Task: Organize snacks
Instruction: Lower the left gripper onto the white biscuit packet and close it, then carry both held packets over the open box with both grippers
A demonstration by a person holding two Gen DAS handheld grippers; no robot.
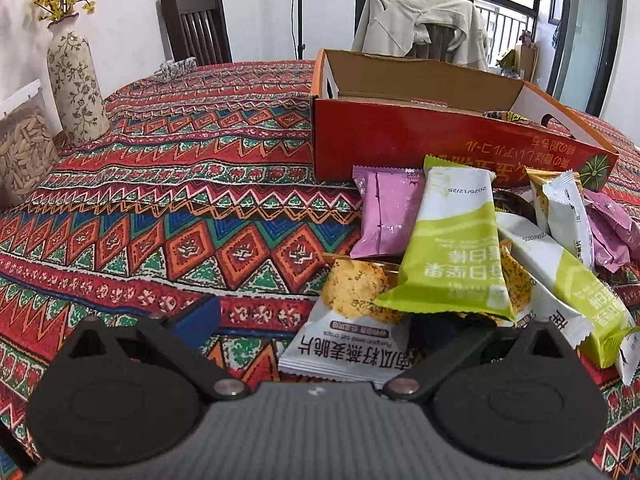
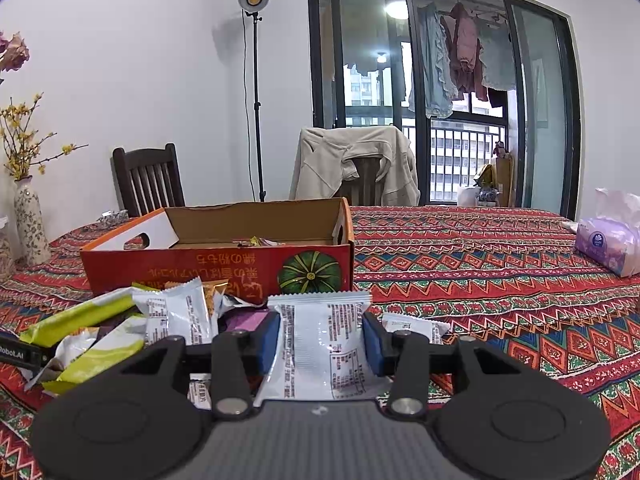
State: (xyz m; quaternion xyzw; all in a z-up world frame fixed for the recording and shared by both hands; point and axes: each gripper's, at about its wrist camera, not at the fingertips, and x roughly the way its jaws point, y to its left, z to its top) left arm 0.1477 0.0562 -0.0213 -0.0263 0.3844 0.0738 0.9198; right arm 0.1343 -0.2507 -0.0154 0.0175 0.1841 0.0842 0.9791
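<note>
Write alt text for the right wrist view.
The right claw grips a white snack packet above a patterned tablecloth. Beyond it, an open orange box stands behind a pile of green and white snack packets.

On the table (image 2: 500,264), the open box (image 2: 224,260) stands behind a heap of snack packets (image 1: 480,248), which lies against its near wall. The right gripper (image 2: 320,340) sits in front of the box with a packet (image 2: 320,336) between its pads. A vase (image 1: 74,84) stands far left, a tissue pack (image 2: 608,244) far right. Two chairs (image 2: 148,180) stand behind the table.
</note>
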